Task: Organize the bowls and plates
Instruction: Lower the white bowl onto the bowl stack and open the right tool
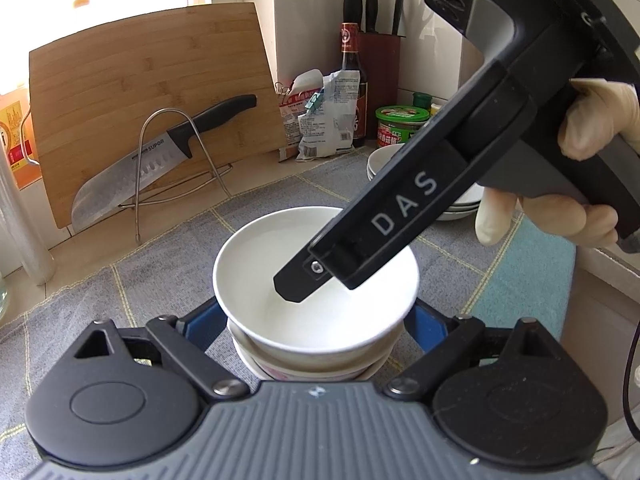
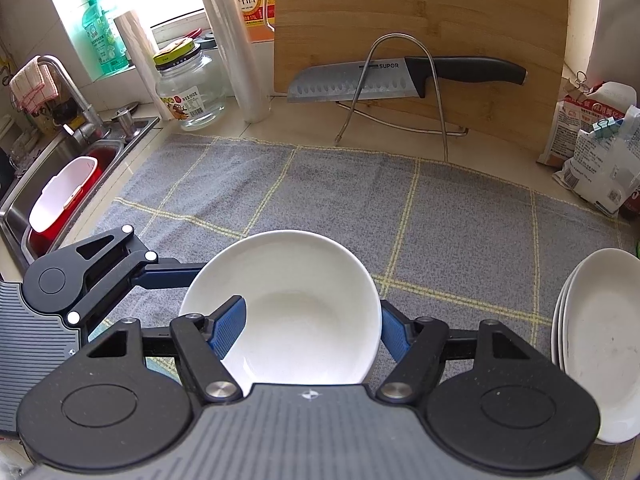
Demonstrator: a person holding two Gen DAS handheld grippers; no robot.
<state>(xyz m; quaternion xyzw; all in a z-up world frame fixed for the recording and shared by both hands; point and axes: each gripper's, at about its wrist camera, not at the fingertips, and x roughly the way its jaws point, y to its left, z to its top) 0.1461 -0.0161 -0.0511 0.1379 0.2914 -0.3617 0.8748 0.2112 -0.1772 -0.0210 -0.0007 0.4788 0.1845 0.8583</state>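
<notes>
A white bowl [image 1: 280, 248] tops a short stack of bowls [image 1: 304, 364] on the grey checked mat [image 1: 168, 280]; a lower bowl shows a pink pattern. My left gripper [image 1: 314, 314] straddles the stack, its blue fingers [image 1: 204, 320] against both sides. My right gripper [image 2: 312, 316], held by a gloved hand [image 1: 592, 120], is shut on the top bowl [image 2: 304, 304], one finger inside and the other outside the rim. In the left wrist view the right gripper [image 1: 316, 284] reaches down from the upper right. A stack of white plates [image 2: 600, 340] lies to the right.
A bamboo cutting board [image 2: 420, 20] leans at the back behind a wire rack holding a large knife [image 2: 380, 76]. The sink [image 2: 60, 168] with a red basin lies to the left. A glass jar [image 2: 188, 88], food bags [image 2: 592, 152], a sauce bottle [image 1: 352, 80] and a knife block [image 1: 380, 56] line the wall.
</notes>
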